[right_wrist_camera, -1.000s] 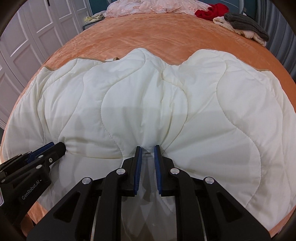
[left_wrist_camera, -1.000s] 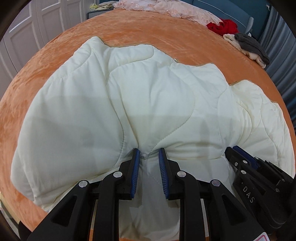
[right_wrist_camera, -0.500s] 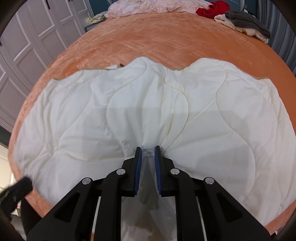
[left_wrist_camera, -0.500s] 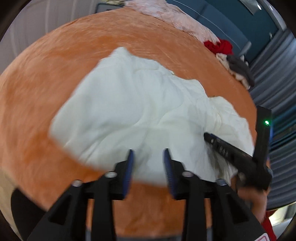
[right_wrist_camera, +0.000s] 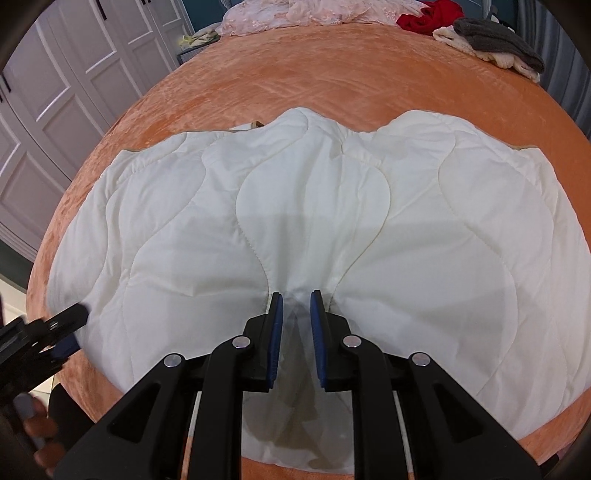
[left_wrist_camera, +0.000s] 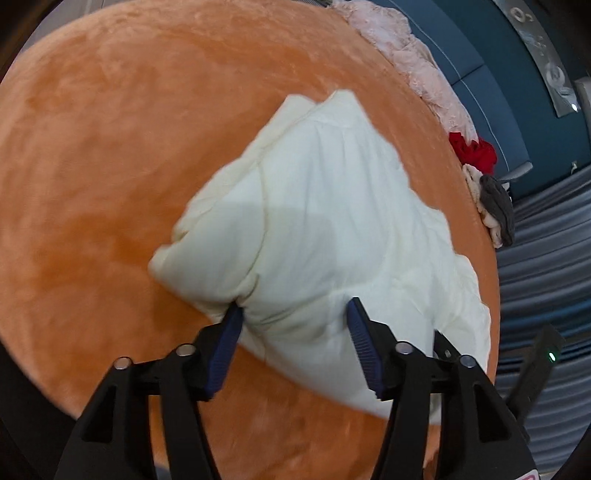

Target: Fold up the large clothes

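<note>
While the right gripper (right_wrist_camera: 296, 299) stays narrowed on a pinch of the cream quilted garment (right_wrist_camera: 314, 229), the cloth bunches into a small peak between its blue pads (right_wrist_camera: 277, 325). From that pinch the garment spreads flat in both directions across the orange bed cover (right_wrist_camera: 332, 74), its wavy stitch lines fanning away from the grip. The left gripper (left_wrist_camera: 293, 312) stands wide, its jaws having just been opening; the garment's near corner lies in the gap between them, the left pad looks to be just at the cloth's edge, and the right pad is clear of it. In the right wrist view that gripper shows at the lower left edge, beside the garment's corner. Along the bed's far side lie a pale pink lacy cloth (right_wrist_camera: 295, 14), a red cloth (right_wrist_camera: 428, 18) and a grey knit (right_wrist_camera: 498, 40) on something cream. White panelled doors (right_wrist_camera: 55, 92) stand at the left.
</note>
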Available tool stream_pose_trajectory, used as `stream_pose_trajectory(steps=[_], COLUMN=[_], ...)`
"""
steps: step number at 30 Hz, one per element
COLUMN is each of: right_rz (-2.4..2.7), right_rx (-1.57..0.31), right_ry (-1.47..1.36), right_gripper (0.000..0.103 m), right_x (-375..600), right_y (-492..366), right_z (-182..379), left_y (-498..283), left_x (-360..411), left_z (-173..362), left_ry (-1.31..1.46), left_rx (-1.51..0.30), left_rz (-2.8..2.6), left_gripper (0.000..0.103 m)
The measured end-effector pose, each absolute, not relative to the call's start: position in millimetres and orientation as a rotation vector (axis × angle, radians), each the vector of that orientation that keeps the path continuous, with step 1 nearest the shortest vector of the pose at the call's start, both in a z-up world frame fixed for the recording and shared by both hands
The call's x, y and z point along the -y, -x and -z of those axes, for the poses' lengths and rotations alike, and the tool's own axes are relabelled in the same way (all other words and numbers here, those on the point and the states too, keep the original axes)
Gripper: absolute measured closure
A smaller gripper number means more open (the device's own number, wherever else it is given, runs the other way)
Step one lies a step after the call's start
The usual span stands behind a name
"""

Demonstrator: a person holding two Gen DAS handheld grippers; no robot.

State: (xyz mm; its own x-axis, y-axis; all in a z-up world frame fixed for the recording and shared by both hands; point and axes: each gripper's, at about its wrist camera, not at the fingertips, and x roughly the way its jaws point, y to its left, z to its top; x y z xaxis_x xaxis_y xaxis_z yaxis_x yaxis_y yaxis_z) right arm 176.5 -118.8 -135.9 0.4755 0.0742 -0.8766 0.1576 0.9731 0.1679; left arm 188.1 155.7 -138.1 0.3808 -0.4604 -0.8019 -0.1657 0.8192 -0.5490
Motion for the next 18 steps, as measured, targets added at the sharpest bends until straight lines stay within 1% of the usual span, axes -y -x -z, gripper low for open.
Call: stream_pose_trajectory(steps=[1,2,4,5,6,7,8,9,12,13,14,18], right_rz=[0.052,0.053,0.052,0.058,0.063,0.073,0.078,0.079,0.047,0.026,0.008,-0.148], right_rx=[-1.076,-1.075,-1.069,-1.064,-1.062,-1.066,-1.071,-1.08,-1.12,-1.13,-1.137,-1.163], right_ry=[-0.239,-0.24,-0.241,-0.24,-0.239,-0.234,-0.233,-0.242,-0.286,-0.295,-0.296,-0.31], right_gripper=[0.088,0.088,0.088,0.088,0.088,0.088,0.088,0.088,0.088,0.088,0.088,0.088], right_x=[119,119,121,124,126,128,131,133,132,128,123,80], right_y=[-176,-176,-175,-174,-173,-172,-171,-169,-159,-155,-152,-143], right_z=[135,135,130,128,127,125,124,125,128,129,129,132], left_y=[-190,-191,-194,-193,-192,-189,-186,-182,-168,-163,-154,-128], left_x=[-154,-154,-149,-148,-147,-149,-153,-157,-165,-166,-167,-147], left_z=[141,141,140,138,133,125,120,111,75,64,41,-24], left_ry=[0.636,0.644,0.638,0.637,0.627,0.609,0.608,0.61,0.604,0.601,0.583,0.421], left_rx=[-1.183,-1.176,-1.173,-1.167,-1.156,-1.14,-1.128,-1.109,-1.057,-1.044,-1.015,-0.904], left_rz=[0.196,0.197,0.191,0.189,0.182,0.188,0.205,0.234,0.314,0.337,0.378,0.459], left_gripper=[0.043,0.039,0.039,0.044,0.062,0.07,0.083,0.091,0.097,0.097,0.098,0.098])
